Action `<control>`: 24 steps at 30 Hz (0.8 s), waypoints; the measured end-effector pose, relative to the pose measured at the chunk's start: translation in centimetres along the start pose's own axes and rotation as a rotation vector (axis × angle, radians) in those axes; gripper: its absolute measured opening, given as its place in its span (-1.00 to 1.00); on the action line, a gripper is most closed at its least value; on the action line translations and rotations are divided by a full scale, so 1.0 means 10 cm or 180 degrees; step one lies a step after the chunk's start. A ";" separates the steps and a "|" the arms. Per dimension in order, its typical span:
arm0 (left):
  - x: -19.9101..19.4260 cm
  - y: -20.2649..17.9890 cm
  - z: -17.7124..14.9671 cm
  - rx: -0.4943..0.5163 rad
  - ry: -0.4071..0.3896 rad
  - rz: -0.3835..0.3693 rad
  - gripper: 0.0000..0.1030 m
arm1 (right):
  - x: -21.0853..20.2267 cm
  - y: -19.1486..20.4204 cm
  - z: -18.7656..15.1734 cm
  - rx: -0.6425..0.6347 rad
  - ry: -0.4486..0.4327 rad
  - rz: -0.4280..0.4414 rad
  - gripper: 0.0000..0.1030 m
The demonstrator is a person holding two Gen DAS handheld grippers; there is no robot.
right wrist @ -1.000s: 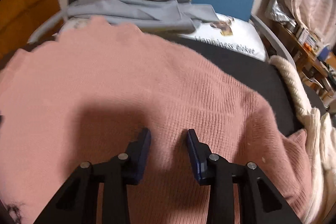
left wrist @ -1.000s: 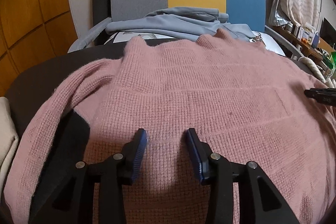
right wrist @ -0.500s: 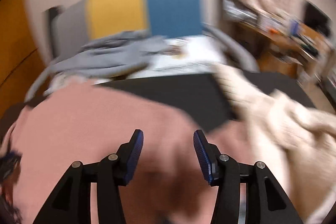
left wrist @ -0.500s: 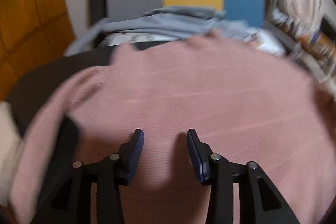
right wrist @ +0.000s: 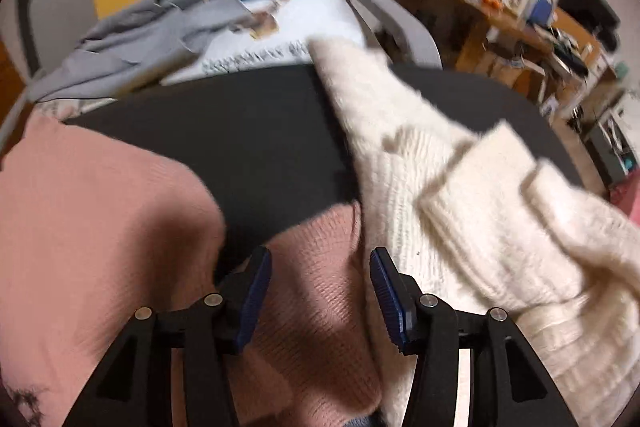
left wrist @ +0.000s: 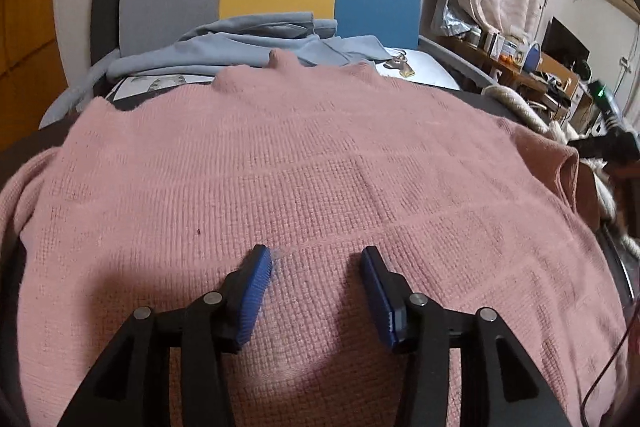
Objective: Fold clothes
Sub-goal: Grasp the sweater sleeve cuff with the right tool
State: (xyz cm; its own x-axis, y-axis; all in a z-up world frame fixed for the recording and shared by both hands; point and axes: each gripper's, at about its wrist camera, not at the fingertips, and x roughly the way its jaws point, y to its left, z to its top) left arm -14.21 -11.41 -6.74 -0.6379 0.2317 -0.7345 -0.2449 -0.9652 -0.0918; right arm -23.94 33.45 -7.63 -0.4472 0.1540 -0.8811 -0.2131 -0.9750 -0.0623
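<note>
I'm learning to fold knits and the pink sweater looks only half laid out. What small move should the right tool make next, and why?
Probably lower the right tool onto the pink sweater's sleeve and pinch it. The pads stand apart with the sleeve between them, gripping nothing, and the sleeve lies bunched against the cream knit. The left tool, its jaws opening, hovers over the sweater's body.

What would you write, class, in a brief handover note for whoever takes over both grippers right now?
Left gripper: jaws opening, empty, over the middle of the pink sweater.
Right gripper: open, empty, over the sweater's right sleeve, beside the cream knit.
Sweater lies spread flat on the dark table; grey garment on the chair behind.
Done: spreading out. Left: every fold, probably sleeves first.
</note>
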 end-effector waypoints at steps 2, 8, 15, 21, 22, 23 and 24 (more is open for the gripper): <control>0.02 -0.02 0.01 0.0035 -0.0005 0.0042 -0.05 | 0.09 0.00 -0.04 -0.0007 0.0019 -0.0050 -0.14; 0.00 0.00 -0.01 0.0012 -0.0014 0.0019 -0.05 | -0.26 0.07 -0.08 -0.0087 -0.0351 0.0104 -0.81; -0.02 0.01 -0.01 0.0018 -0.0016 0.0023 -0.05 | -1.05 -0.29 0.17 -0.0022 -0.0977 -0.0320 -0.81; -0.02 0.02 -0.01 0.0026 -0.0019 0.0034 -0.05 | -1.13 -0.89 0.46 0.0174 -0.0999 -0.1075 -0.81; -0.02 0.02 0.00 0.0028 -0.0019 0.0036 -0.05 | -1.09 -1.02 0.48 0.0246 -0.0961 -0.1203 -0.81; -0.02 0.02 -0.01 0.0032 -0.0020 0.0039 -0.05 | -1.06 -1.12 0.48 0.0294 -0.0931 -0.1306 -0.81; -0.02 0.01 -0.01 0.0036 -0.0021 0.0043 -0.05 | -1.00 -1.23 0.47 0.0330 -0.0886 -0.1415 -0.81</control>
State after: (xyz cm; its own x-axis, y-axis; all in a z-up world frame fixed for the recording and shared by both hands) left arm -14.07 -11.59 -6.68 -0.6459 0.2196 -0.7311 -0.2444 -0.9668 -0.0744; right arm -20.89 44.68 4.18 -0.5048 0.5989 -0.6217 -0.5129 -0.7874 -0.3420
